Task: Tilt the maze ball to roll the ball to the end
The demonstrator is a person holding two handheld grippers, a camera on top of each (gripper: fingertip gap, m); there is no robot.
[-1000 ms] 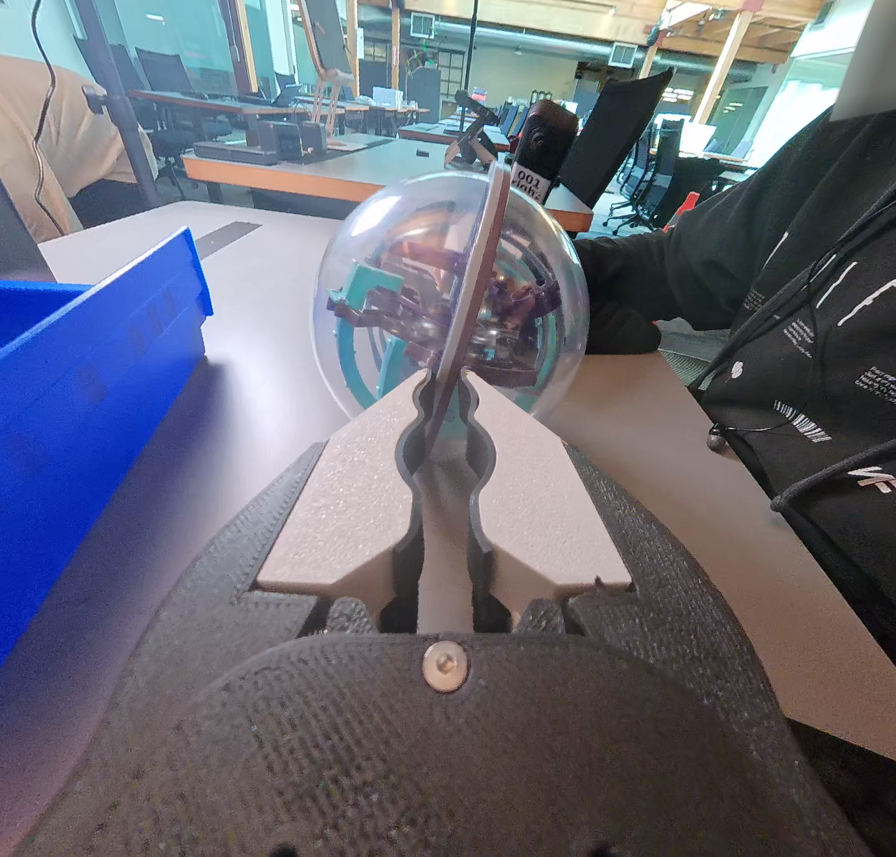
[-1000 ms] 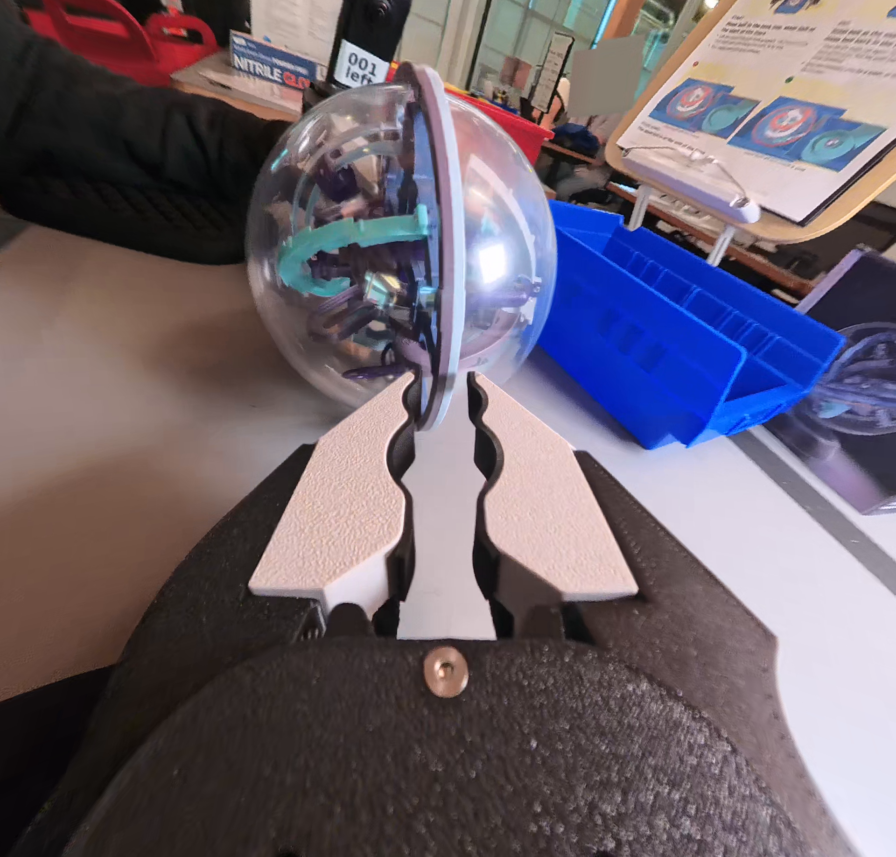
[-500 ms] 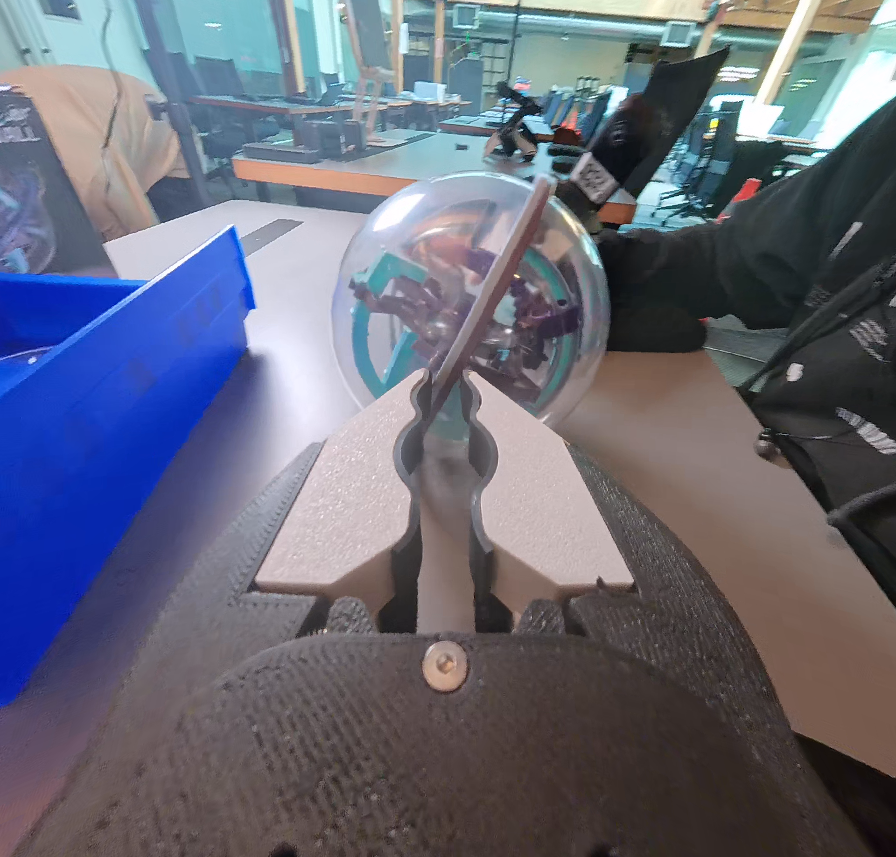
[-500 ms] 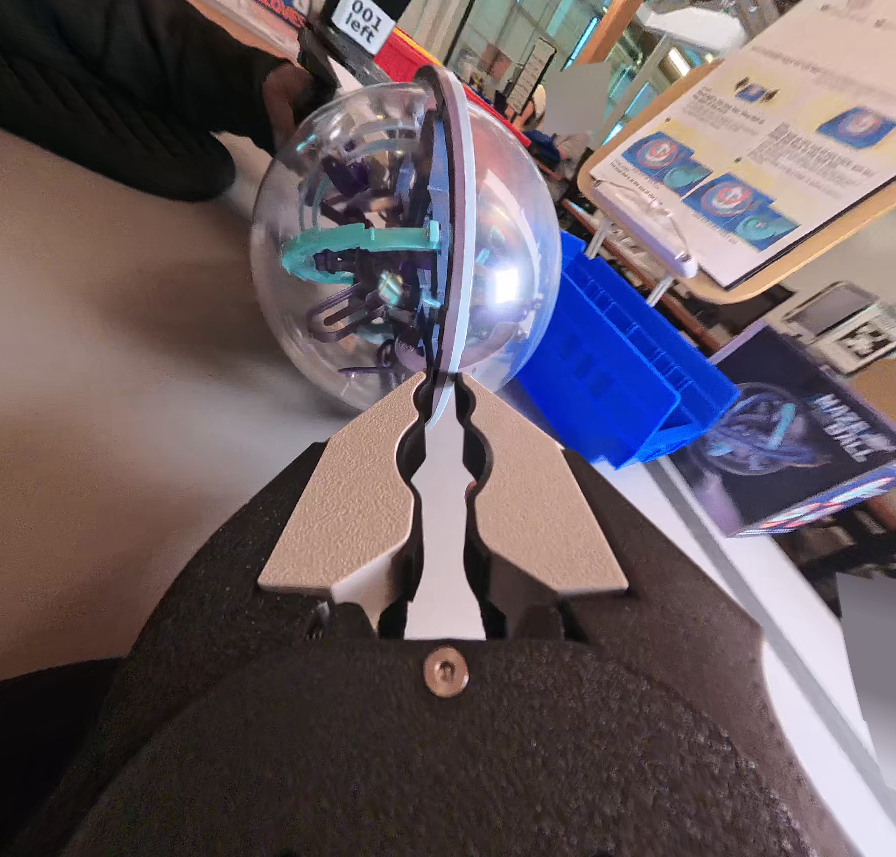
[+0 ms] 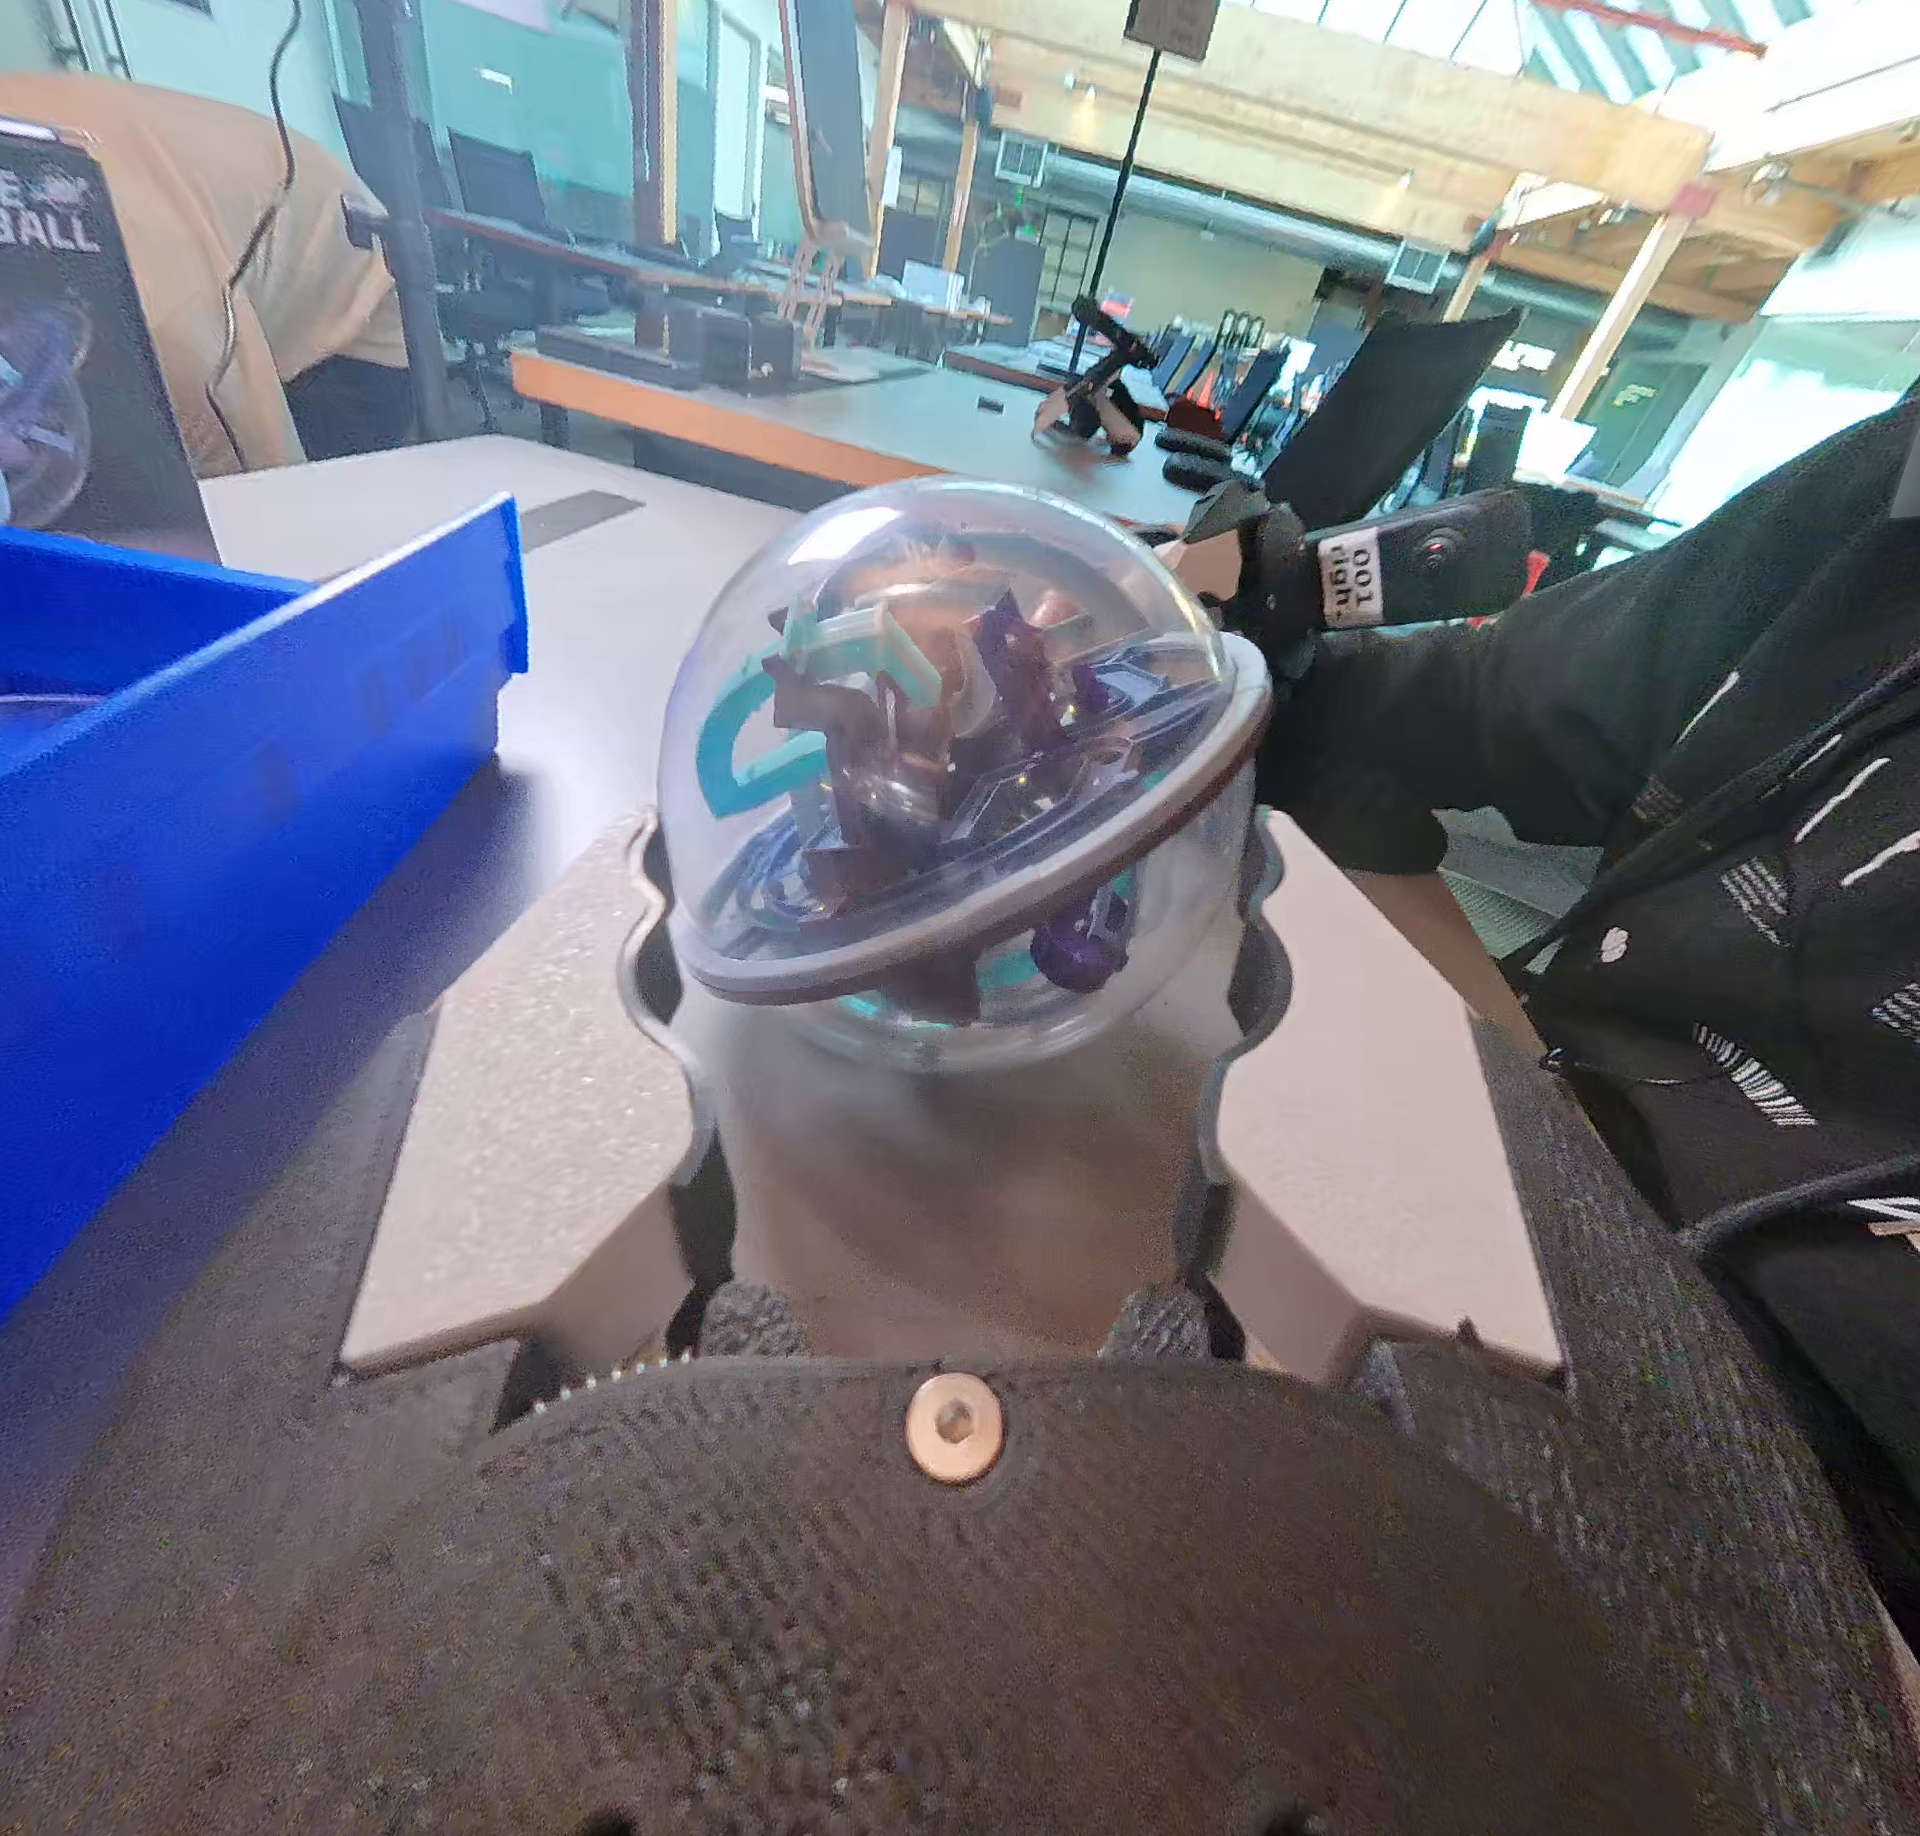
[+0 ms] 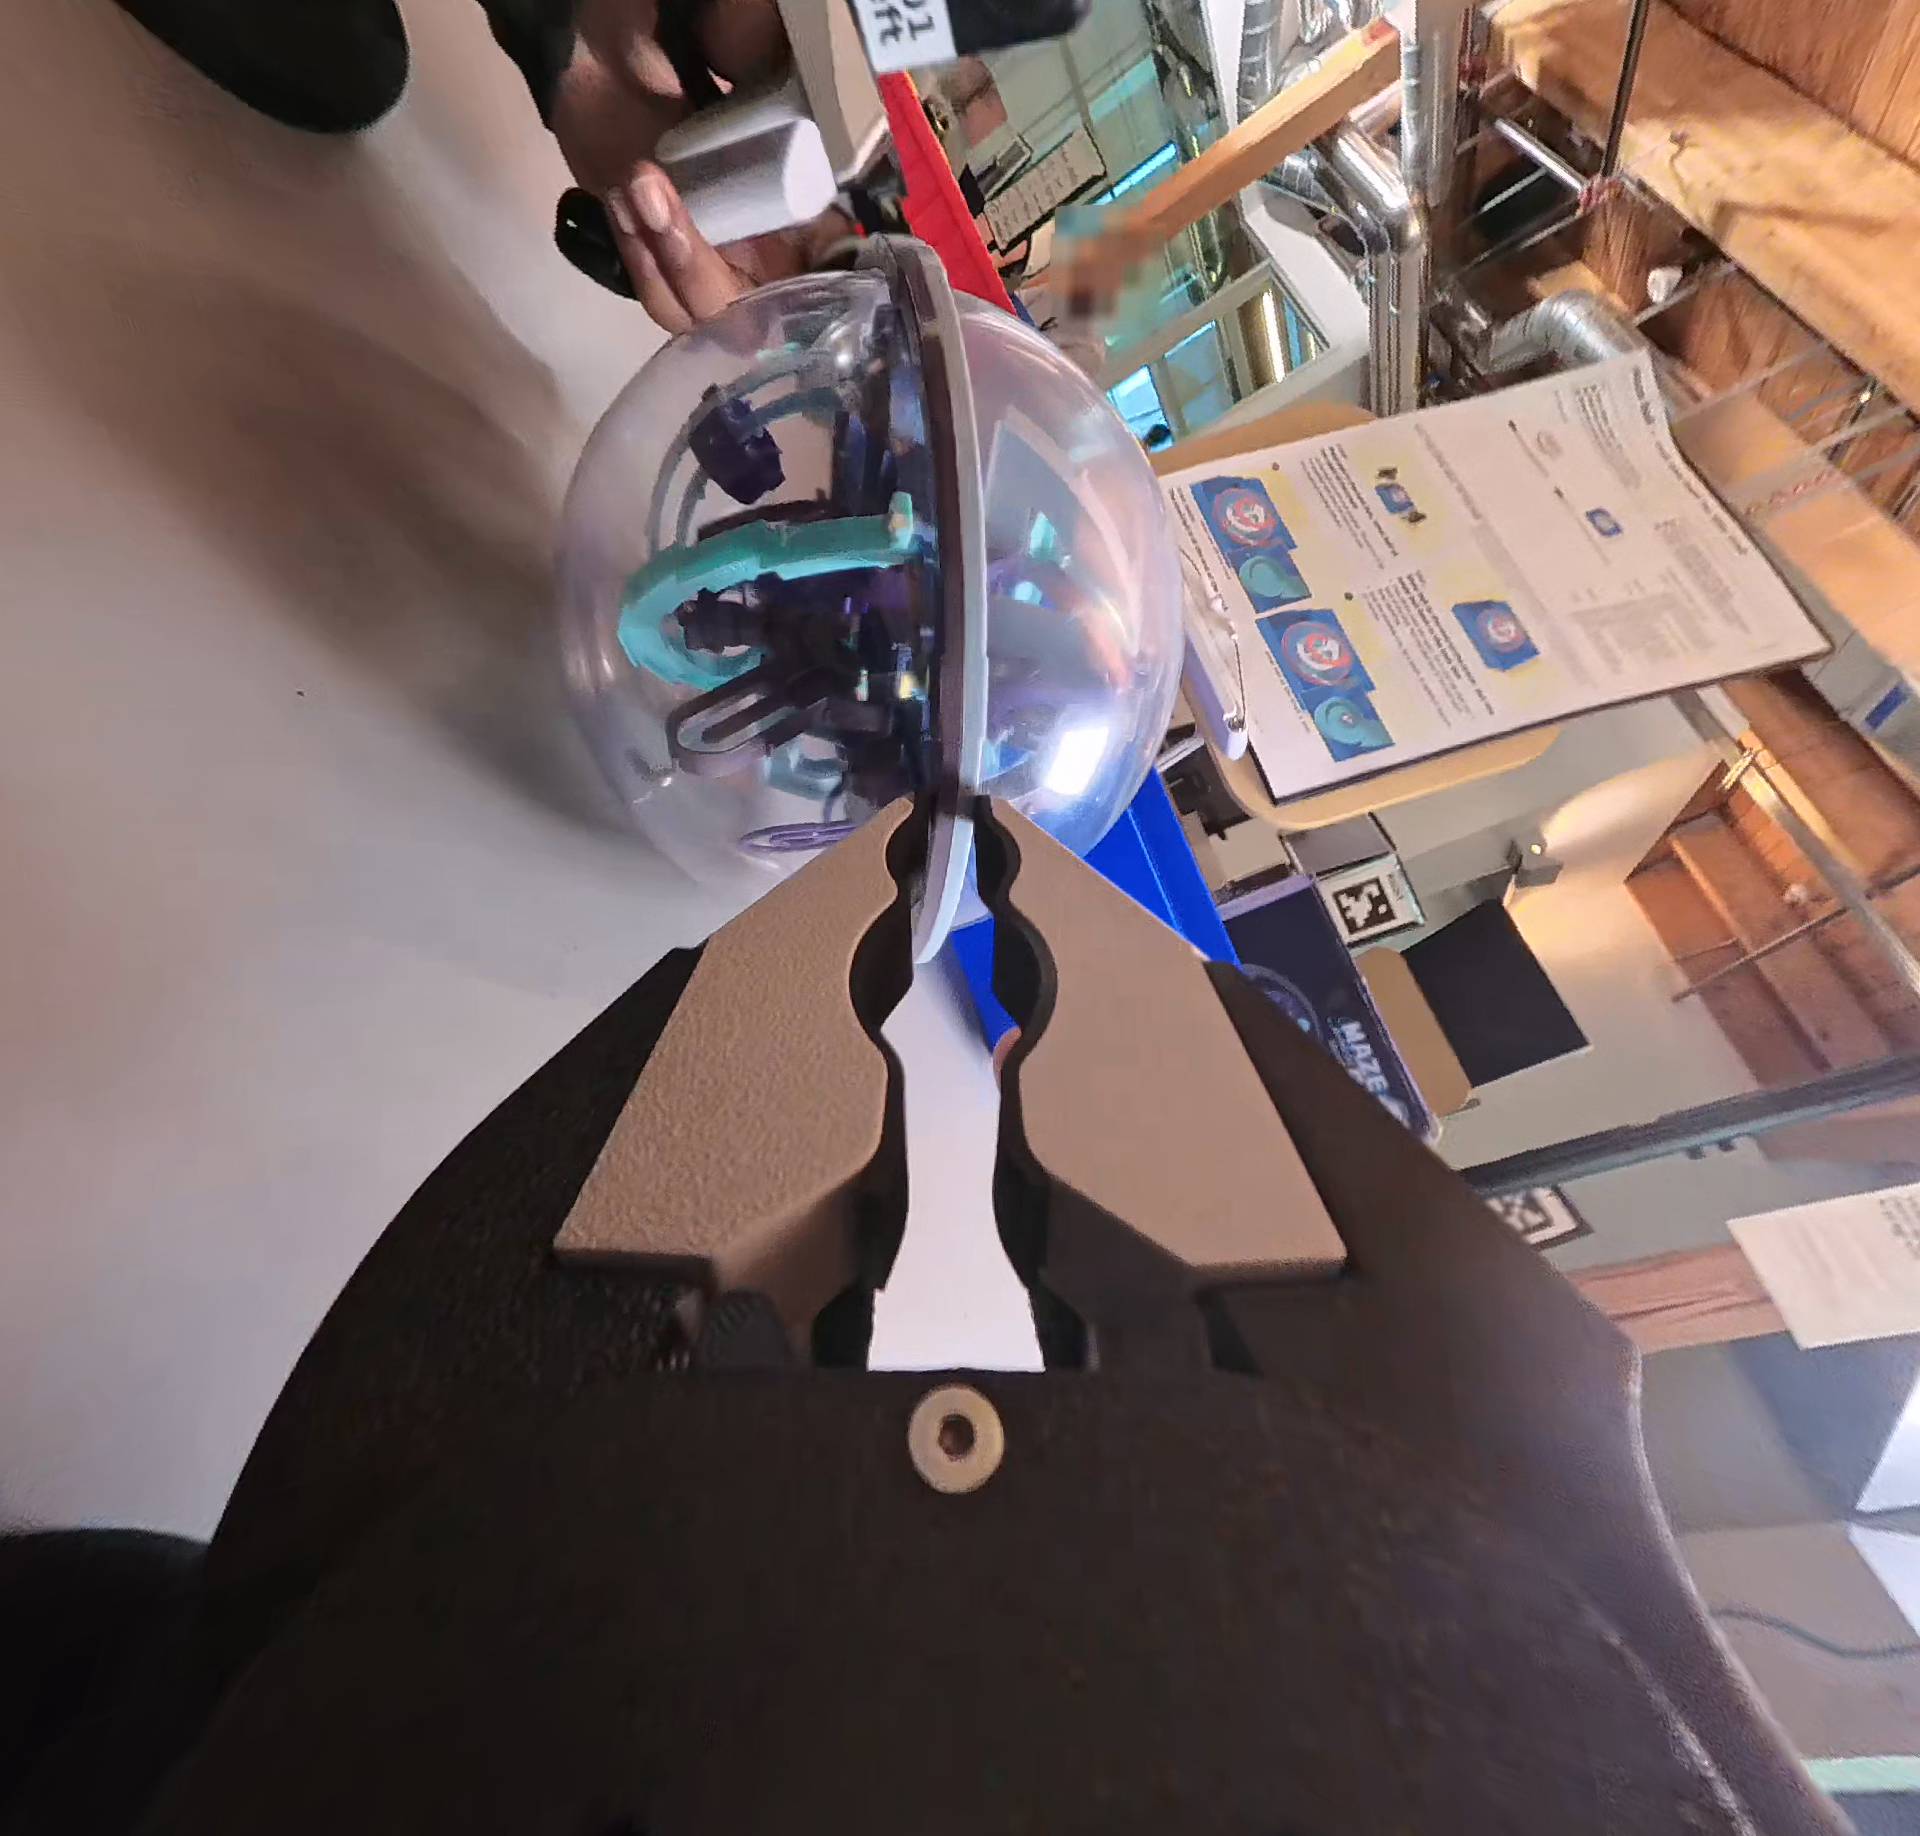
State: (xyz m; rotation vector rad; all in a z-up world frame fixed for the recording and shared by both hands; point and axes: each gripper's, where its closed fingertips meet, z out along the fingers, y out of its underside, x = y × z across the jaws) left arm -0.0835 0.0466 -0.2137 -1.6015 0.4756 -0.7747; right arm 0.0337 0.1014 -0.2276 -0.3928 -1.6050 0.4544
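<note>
The maze ball (image 5: 956, 778) is a clear sphere with teal and purple tracks inside and a grey rim around its middle. It is held just above the grey table (image 5: 644, 581). My right gripper (image 6: 948, 830) is shut on the rim at the ball's near edge (image 6: 873, 581), and is rolled far over to one side. In the left wrist view it shows at the ball's far right (image 5: 1247, 581). My left gripper (image 5: 951, 913) is wide open, with the ball's lower half between its fingers. The rim now lies slanted across this view.
A blue bin (image 5: 208, 747) stands at the left, also seen behind the ball (image 6: 1174, 872). A dark product box (image 5: 73, 332) stands behind it. An instruction sheet on a stand (image 6: 1507, 581) is beyond. A person's black sleeve (image 5: 1662, 695) is at the right.
My left gripper let go of the rim and opened wide. My right gripper kept its hold and rolled over, turning the ball so that the rim went from upright to slanted.
</note>
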